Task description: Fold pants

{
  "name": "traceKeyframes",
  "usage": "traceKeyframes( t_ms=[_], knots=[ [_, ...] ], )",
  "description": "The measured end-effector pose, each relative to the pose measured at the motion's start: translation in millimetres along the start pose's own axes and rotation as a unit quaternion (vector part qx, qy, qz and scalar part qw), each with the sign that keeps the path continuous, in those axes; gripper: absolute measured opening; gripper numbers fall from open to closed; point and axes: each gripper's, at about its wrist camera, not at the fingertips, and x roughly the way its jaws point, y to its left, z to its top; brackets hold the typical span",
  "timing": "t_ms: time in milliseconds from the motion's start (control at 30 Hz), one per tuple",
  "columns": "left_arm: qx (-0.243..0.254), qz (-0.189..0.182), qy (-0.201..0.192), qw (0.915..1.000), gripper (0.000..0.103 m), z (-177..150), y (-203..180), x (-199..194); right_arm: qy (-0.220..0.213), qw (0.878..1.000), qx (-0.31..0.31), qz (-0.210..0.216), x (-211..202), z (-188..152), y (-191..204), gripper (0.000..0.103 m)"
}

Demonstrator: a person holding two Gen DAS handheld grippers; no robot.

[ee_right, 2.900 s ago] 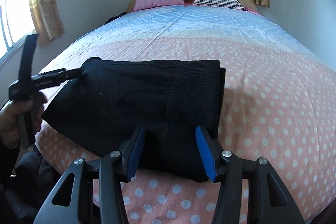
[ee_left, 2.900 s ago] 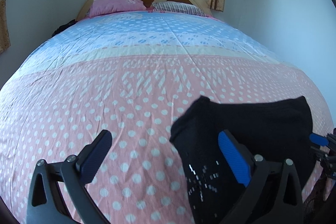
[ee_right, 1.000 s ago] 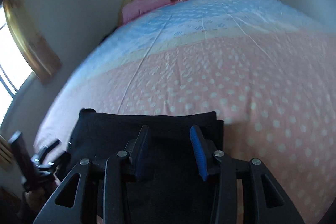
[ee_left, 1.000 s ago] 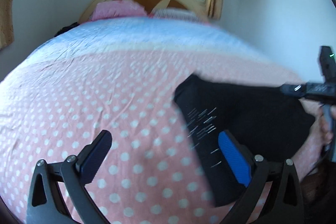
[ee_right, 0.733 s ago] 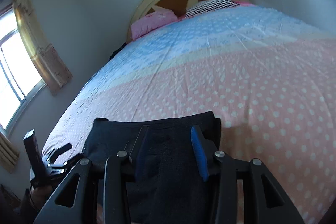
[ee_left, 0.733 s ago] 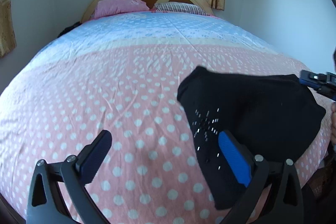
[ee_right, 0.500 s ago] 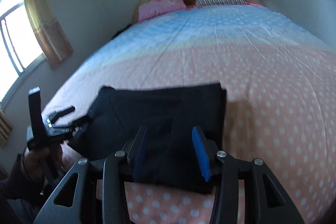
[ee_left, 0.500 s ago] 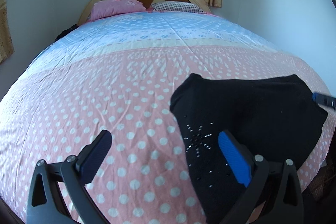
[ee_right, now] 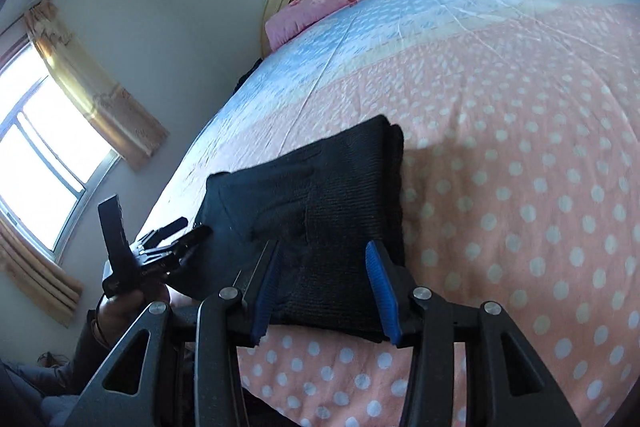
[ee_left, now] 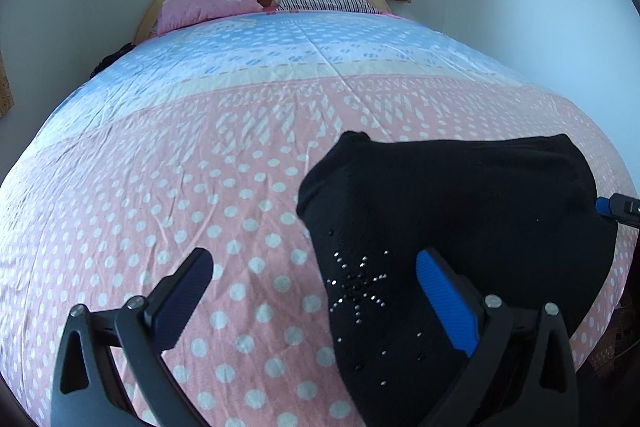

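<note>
Looking along the left gripper (ee_left: 316,291), I see its two blue fingers spread wide with nothing between them. The black pants (ee_left: 460,211) lie folded on the pink dotted bed cover (ee_left: 180,187), ahead of this gripper and off to its right side. The right finger sits over the near edge of the pants, but I judge it is not pinching them. The left finger is over bare cover. The pants stretch sideways, from just ahead of this gripper out to the right, where the blue tip of the right gripper (ee_left: 602,206) pokes in at the far end. Small shiny studs make a star shape on the cloth near the right finger. I can read no words or labels.

Looking along the right gripper (ee_right: 322,287), I see its fingers parted too, holding nothing. The pants (ee_right: 320,195) lie straight ahead of it, with the near edge just between the fingers. The folded bundle runs away from this gripper and out to its left. There the left gripper (ee_right: 176,239) sits by the far corner, held in a hand (ee_right: 132,303). I judge the right gripper is nearer the thick folded end. No writing shows here either.
</note>
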Motion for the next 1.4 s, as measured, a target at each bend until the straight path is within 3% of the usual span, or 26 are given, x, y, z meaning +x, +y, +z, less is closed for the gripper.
traceKeyframes(
  t_ms=[200, 367, 500, 633, 833, 967, 1033, 1100, 1200, 1400],
  knots=[
    [0.001, -0.007, 0.000, 1.0000, 0.103, 2.7, -1.5, 1.4, -0.044, 0.996, -0.038, -0.072, -16.6, 5.7, 17.4, 0.051],
    [0.009, -0.014, -0.001, 0.9999, 0.103, 7.7, -8.7, 6.1, -0.034, 0.985, -0.039, -0.165, -6.7, 14.3, 13.4, 0.052],
    [0.011, -0.019, 0.005, 0.9997, 0.103, 11.8, -12.6, 11.5, -0.013, 0.988, -0.025, -0.149, 7.1, 19.6, 6.2, 0.053],
    [0.004, -0.035, 0.012, 0.9993, 0.103, 15.2, -11.2, 15.6, -0.011, 0.989, -0.019, -0.146, 13.3, 24.3, -1.5, 0.061],
    [-0.052, -0.110, 0.044, 0.9916, 0.103, 16.4, 7.5, 28.7, 0.008, 0.996, 0.066, -0.059, 14.6, 23.5, -32.9, 0.061],
    [-0.046, -0.116, 0.048, 0.9910, 0.103, 17.7, 3.7, 30.7, 0.011, 0.997, 0.055, -0.054, 20.4, 23.2, -27.8, 0.061],
    [-0.038, -0.117, 0.049, 0.9912, 0.103, 17.7, 0.3, 30.5, 0.013, 0.997, 0.058, -0.047, 22.1, 21.8, -27.9, 0.056],
    [-0.029, -0.122, 0.048, 0.9909, 0.100, 16.7, -2.9, 28.5, 0.027, 0.997, 0.067, -0.006, 23.7, 19.6, -25.8, 0.035],
    [-0.019, -0.134, 0.046, 0.9897, 0.092, 15.8, -5.8, 26.4, 0.029, 0.998, 0.049, -0.021, 25.7, 15.9, -17.3, 0.035],
    [-0.011, -0.139, 0.044, 0.9893, 0.085, 15.4, -7.7, 25.9, 0.017, 0.996, 0.091, 0.016, 29.5, 12.2, -35.8, 0.038]
  ],
)
